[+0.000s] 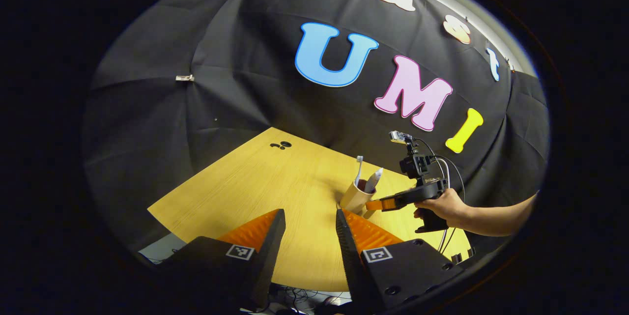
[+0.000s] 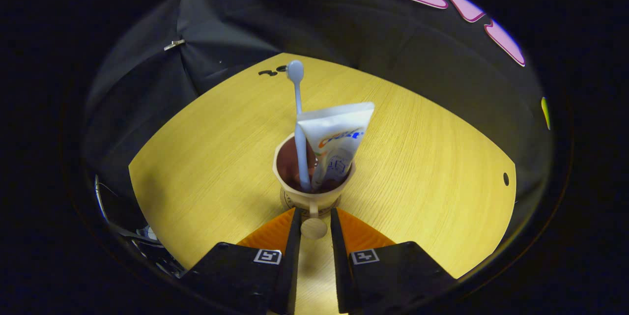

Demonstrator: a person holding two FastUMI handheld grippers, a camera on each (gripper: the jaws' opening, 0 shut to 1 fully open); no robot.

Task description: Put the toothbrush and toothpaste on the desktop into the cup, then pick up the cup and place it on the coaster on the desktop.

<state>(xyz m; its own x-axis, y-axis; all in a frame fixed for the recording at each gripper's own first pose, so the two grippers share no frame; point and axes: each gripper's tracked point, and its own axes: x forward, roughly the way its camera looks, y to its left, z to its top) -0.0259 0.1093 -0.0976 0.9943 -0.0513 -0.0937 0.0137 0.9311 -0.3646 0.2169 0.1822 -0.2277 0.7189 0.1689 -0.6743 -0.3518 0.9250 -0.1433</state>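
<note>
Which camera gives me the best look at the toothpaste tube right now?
The right gripper view: the toothpaste tube stands close and centred in the cup, beside the toothbrush, with its printed face towards the camera. In the left gripper view the tube is small and distant, poking above the cup's rim.

Cup (image 2: 314,185) handle between gripper (image 2: 313,229) fingers, perhaps touching.

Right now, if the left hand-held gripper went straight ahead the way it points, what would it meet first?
Probably the bare desktop between its open fingers: the left hand-held gripper aims down at the wood. The cup stands a little right of that line, so a brush against it is possible; depth is unclear.
</note>
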